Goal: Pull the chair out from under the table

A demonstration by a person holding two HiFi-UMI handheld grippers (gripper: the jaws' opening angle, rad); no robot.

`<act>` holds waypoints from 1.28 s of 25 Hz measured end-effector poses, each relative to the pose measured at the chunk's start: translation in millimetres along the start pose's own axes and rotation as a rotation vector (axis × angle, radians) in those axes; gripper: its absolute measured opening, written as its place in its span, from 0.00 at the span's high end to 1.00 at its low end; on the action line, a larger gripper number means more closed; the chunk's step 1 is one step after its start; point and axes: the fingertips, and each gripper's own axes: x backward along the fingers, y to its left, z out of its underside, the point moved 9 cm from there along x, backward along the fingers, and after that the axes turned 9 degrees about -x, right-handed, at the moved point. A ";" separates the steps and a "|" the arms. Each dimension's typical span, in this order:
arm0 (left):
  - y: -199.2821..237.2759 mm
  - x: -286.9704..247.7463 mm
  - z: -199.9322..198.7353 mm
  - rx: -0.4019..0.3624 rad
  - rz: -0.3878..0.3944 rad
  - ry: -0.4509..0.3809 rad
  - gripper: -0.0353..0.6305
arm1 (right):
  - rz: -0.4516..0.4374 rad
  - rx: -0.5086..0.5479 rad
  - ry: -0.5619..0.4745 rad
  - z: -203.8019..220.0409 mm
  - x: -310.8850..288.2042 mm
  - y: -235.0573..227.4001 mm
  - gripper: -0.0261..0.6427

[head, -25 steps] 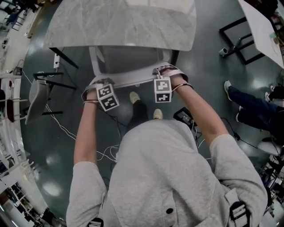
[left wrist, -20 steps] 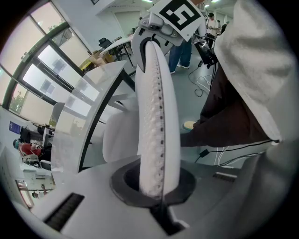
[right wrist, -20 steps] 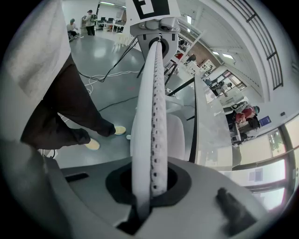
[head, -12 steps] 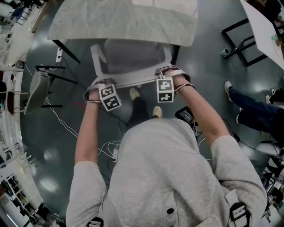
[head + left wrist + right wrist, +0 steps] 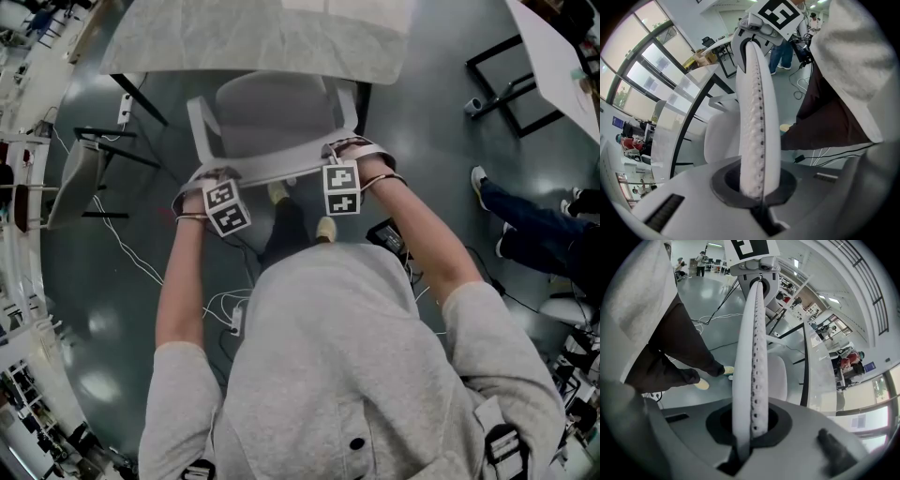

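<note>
Back rail of chair (image 5: 272, 117) is clamped crosswise by left gripper (image 5: 212, 180) and right gripper (image 5: 339, 157), both closed on it; seat lies beyond both, partly under desk (image 5: 253, 42).

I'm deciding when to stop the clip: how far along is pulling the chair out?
Done: the white plastic chair has most of its seat clear of the grey marble-look tabletop. In hand: the left gripper and right gripper are both shut on the top rim of its backrest. Left: the seat's far edge sits at the tabletop's near edge, so a little more pull seems needed.
</note>
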 end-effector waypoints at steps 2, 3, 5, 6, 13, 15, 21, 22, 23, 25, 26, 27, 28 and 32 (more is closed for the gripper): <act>-8.6 2.0 -1.7 0.004 0.001 0.003 0.93 | -0.003 0.005 -0.002 0.3 3.2 7.4 0.92; -12.6 1.9 -2.6 0.005 0.004 0.004 0.93 | -0.003 0.005 -0.004 0.7 3.8 11.1 0.92; -19.6 0.9 -4.5 0.009 0.005 0.005 0.93 | -0.005 0.009 -0.007 1.9 3.8 17.3 0.92; -23.1 0.7 -5.6 0.012 0.003 0.004 0.93 | -0.009 0.012 -0.007 2.6 4.0 20.1 0.92; -38.7 2.7 -8.2 0.019 0.009 0.005 0.93 | -0.030 0.014 -0.007 2.8 7.5 34.6 0.92; -45.1 4.4 -9.1 0.020 0.016 0.005 0.93 | -0.041 0.020 -0.008 2.6 9.7 40.2 0.92; -63.9 9.4 -13.1 0.023 0.017 0.002 0.93 | -0.041 0.025 -0.008 3.2 17.3 57.0 0.92; -67.2 10.3 -13.9 0.023 0.015 0.001 0.93 | -0.040 0.026 -0.007 3.5 18.7 60.0 0.92; -70.2 11.3 -14.5 0.023 0.012 0.000 0.93 | -0.040 0.027 -0.007 3.6 19.9 62.6 0.92; -74.7 12.5 -14.7 0.022 0.004 0.001 0.93 | -0.039 0.027 -0.006 3.0 21.8 66.8 0.92; -76.0 12.5 -14.4 0.022 0.001 0.001 0.93 | -0.036 0.026 -0.005 2.7 22.2 68.0 0.92; -76.6 12.1 -13.9 0.022 0.002 0.002 0.93 | -0.034 0.025 -0.003 2.3 22.3 68.5 0.92; -76.9 11.8 -13.5 0.022 0.008 0.001 0.93 | -0.034 0.023 -0.001 1.9 22.3 68.8 0.92; -79.5 11.1 -12.8 0.026 0.022 -0.001 0.93 | -0.040 0.021 0.009 1.0 22.3 70.1 0.92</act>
